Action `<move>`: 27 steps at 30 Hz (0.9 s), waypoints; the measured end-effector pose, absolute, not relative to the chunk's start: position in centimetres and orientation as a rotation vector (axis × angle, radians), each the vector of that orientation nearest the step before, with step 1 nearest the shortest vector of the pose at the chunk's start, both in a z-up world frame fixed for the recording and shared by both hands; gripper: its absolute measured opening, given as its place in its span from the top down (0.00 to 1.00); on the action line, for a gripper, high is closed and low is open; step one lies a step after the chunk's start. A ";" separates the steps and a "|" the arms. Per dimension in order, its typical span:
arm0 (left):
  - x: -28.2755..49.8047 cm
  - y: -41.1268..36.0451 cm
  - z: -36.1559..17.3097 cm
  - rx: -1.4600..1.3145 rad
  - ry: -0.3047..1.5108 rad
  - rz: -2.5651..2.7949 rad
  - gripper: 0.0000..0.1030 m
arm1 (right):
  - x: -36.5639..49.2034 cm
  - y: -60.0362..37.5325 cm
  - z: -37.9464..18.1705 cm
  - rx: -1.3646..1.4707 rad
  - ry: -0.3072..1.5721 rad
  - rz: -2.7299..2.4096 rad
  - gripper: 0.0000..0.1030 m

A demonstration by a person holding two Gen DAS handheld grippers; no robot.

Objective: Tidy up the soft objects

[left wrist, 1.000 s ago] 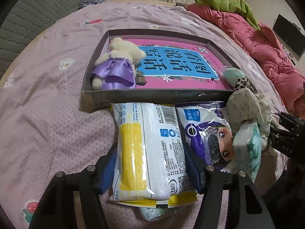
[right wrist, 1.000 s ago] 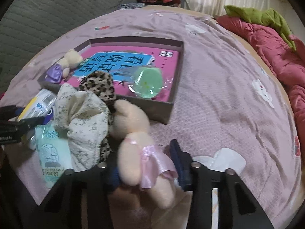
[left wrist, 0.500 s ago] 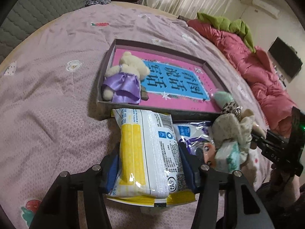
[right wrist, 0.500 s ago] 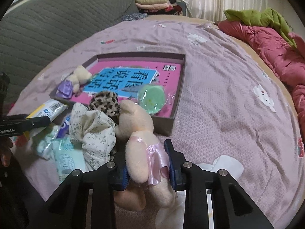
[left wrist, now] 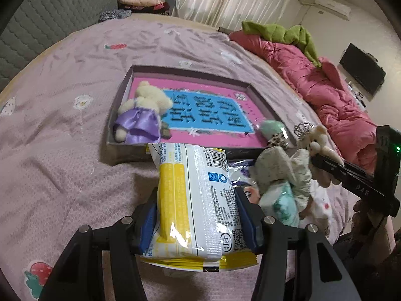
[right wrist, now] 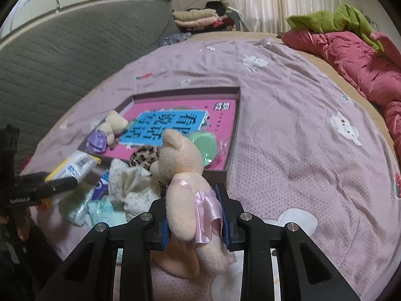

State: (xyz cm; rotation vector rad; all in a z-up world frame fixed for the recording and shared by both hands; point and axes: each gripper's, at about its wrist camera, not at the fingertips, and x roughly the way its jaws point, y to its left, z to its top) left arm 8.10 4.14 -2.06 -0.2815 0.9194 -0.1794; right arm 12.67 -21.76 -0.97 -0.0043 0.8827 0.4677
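My left gripper [left wrist: 198, 225] is shut on a white and yellow tissue pack [left wrist: 195, 200] and holds it off the bed, in front of the shallow box [left wrist: 180, 71]. My right gripper [right wrist: 194, 222] is shut on a peach teddy in a pink skirt [right wrist: 185, 180], lifted above the bed. The box [right wrist: 234, 135] has a pink and blue base and holds a cream teddy in a purple skirt [left wrist: 142, 115] at its left end and a green round sponge [right wrist: 204, 145] at its right. A floral cloth bundle [left wrist: 278, 173], a leopard-print item [right wrist: 144, 156] and wrapped packs [left wrist: 278, 205] lie by the box.
The pink bedsheet [right wrist: 288, 130] covers the bed. A red quilt [left wrist: 325, 95] with a green garment [left wrist: 283, 33] lies along the right. A grey quilted headboard [right wrist: 62, 57] and folded clothes [right wrist: 195, 16] are at the far side.
Both grippers have risen: the left lifted the tissue pack off the bed, the right lifted the peach teddy up from the pile. The views now look from higher.
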 end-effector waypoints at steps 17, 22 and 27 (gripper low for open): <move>9.3 4.6 -1.7 -0.265 0.861 -0.166 0.45 | 13.5 -21.2 0.5 0.069 0.815 0.500 0.70; 10.1 4.3 -1.5 -0.232 0.835 -0.168 0.45 | 13.8 -21.1 0.8 0.093 0.809 0.514 0.70; 10.9 4.6 -1.3 -0.246 0.817 -0.163 0.46 | 14.3 -20.7 1.1 0.092 0.803 0.505 0.70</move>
